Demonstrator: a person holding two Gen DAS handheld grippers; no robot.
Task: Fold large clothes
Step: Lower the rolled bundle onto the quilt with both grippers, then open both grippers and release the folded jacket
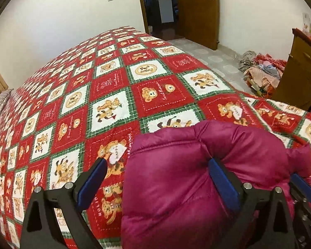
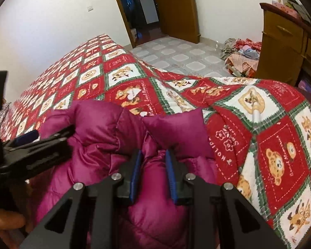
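Observation:
A magenta puffer jacket (image 1: 176, 176) lies bunched on the red patterned bedspread (image 1: 83, 95) at the near edge of the bed. My left gripper (image 1: 157, 164) is open, its jaws wide apart; its right finger presses into the jacket and its left finger hangs over the bedspread. My right gripper (image 2: 154, 155) is shut on a fold of the jacket (image 2: 155, 186), the blue pads pinching the fabric. The left gripper (image 2: 31, 143) also shows at the left of the right wrist view, resting on the jacket.
A pile of clothes (image 1: 261, 70) lies on the tiled floor (image 2: 176, 56) beside a wooden cabinet (image 2: 284, 43). An open wooden door (image 1: 199, 10) is at the back. White walls stand behind the bed.

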